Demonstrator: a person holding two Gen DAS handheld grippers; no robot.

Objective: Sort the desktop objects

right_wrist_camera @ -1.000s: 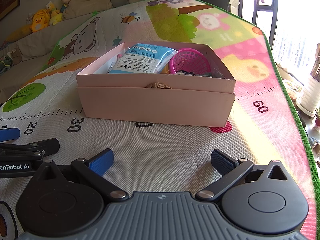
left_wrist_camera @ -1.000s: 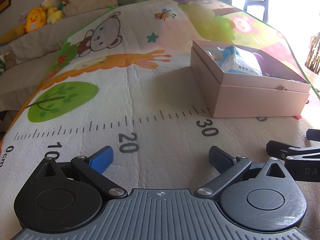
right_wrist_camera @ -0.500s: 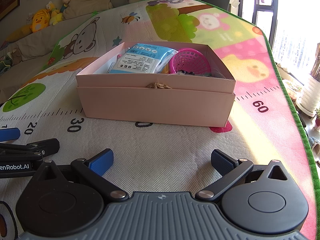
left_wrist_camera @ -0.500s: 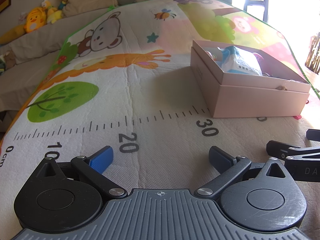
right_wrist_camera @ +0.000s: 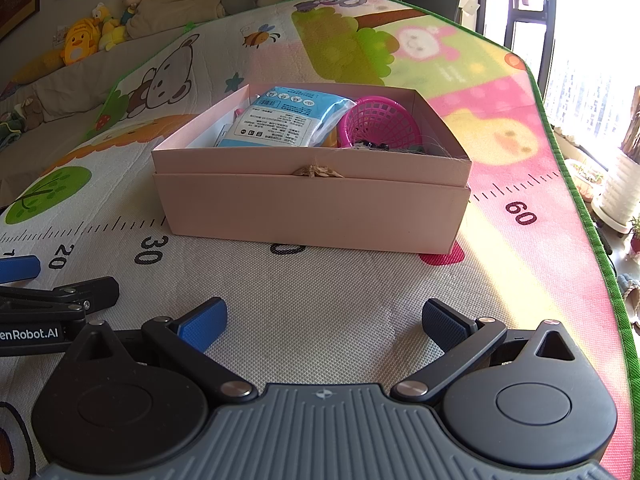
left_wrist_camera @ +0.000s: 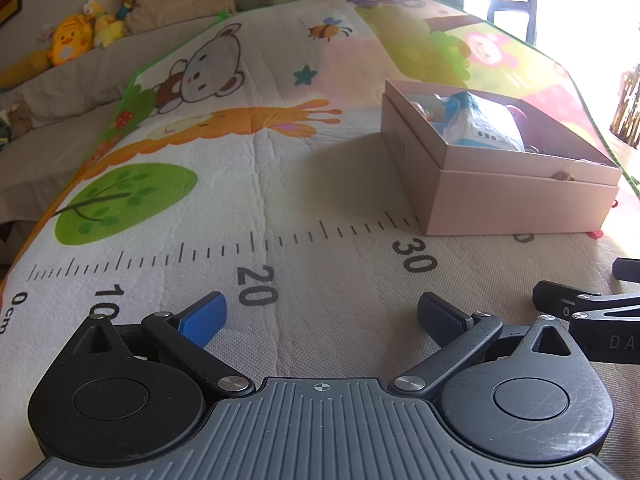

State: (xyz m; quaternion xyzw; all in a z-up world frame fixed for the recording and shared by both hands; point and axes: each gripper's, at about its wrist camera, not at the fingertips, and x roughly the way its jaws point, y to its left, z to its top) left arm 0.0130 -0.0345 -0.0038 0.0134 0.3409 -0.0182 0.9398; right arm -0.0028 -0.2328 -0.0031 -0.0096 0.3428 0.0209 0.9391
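I have both tools spread apart and empty: left tool [left_wrist_camera: 320, 314], right tool [right_wrist_camera: 324, 318], low over the play mat [right_wrist_camera: 320, 296]. The pink box [right_wrist_camera: 316, 208] ahead already holds the blue packet [right_wrist_camera: 288, 122] and magenta basket [right_wrist_camera: 380, 122]. Nothing loose remains, so I'd just hold clear.

right gripper [right_wrist_camera: 324, 320] fingers apart, empty | pink box [right_wrist_camera: 312, 208] ahead, filled

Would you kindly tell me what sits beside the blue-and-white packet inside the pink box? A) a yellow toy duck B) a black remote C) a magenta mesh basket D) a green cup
C: in the right wrist view, a magenta mesh basket sits to the right of the packet inside the pink box.
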